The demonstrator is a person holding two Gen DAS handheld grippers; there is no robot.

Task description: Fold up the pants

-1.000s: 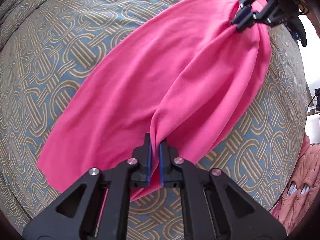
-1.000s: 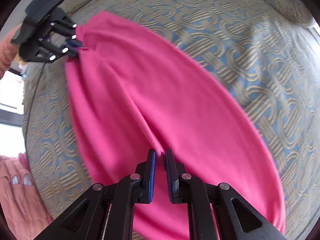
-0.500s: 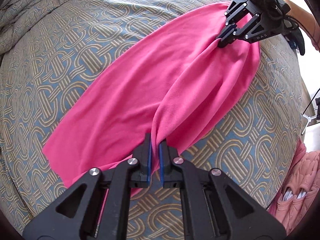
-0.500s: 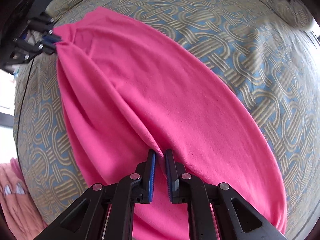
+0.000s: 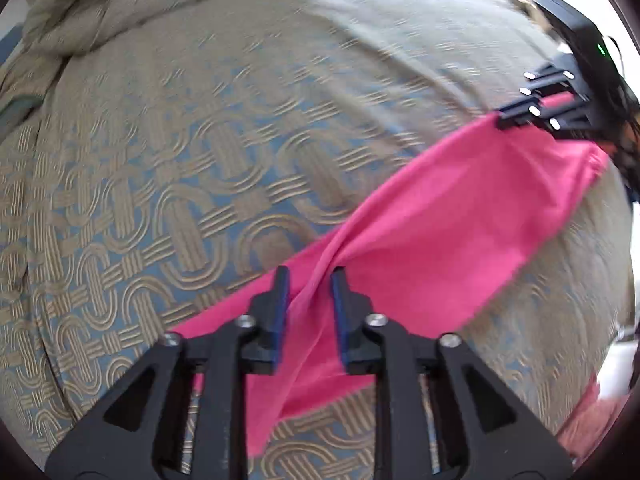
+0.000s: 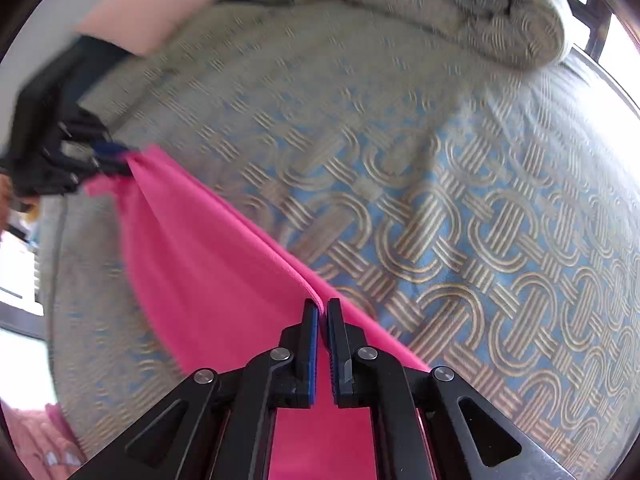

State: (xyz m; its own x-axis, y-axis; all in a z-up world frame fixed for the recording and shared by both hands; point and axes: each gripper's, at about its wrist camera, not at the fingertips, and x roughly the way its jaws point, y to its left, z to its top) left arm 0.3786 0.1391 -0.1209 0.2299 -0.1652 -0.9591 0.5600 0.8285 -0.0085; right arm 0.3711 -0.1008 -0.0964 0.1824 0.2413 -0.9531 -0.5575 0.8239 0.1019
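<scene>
Both wrist fisheyes looked steeply down, close over the patterned bedspread. Each caught the opposite gripper at frame edge; shared the pink pants stretched between, somewhat blurred.

A home bedroom: a bed with a woven-pattern bedspread, bunched bedding and a pillow.

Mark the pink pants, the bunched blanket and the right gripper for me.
pink pants (image 5: 460, 236), left wrist view, flat middle of the fabric.
bunched blanket (image 6: 460, 12), right wrist view, its rumpled top.
right gripper (image 6: 323, 312), right wrist view, midway between its fingers' tips.
</scene>
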